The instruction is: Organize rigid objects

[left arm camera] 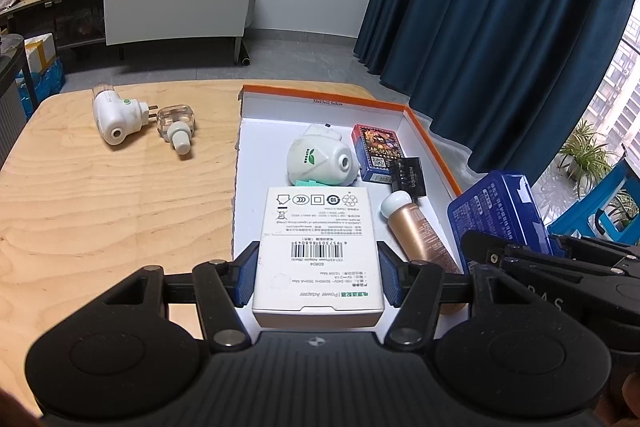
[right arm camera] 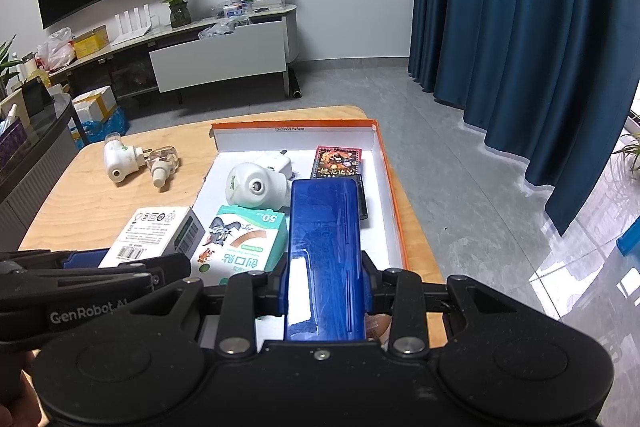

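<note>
While my left tongs (left arm camera: 316, 277) clamp the white adapter box (left arm camera: 318, 247) and my right tongs (right arm camera: 325, 291) grip the blue case (right arm camera: 325, 247) (long axis pointing away), the orange-rimmed tray (right arm camera: 390, 187) lies directly below and ahead of both.

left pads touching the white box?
Touching. In the left wrist view both blue pads of the left gripper press flat on the sides of the white box, with no gap showing on either side.
</note>
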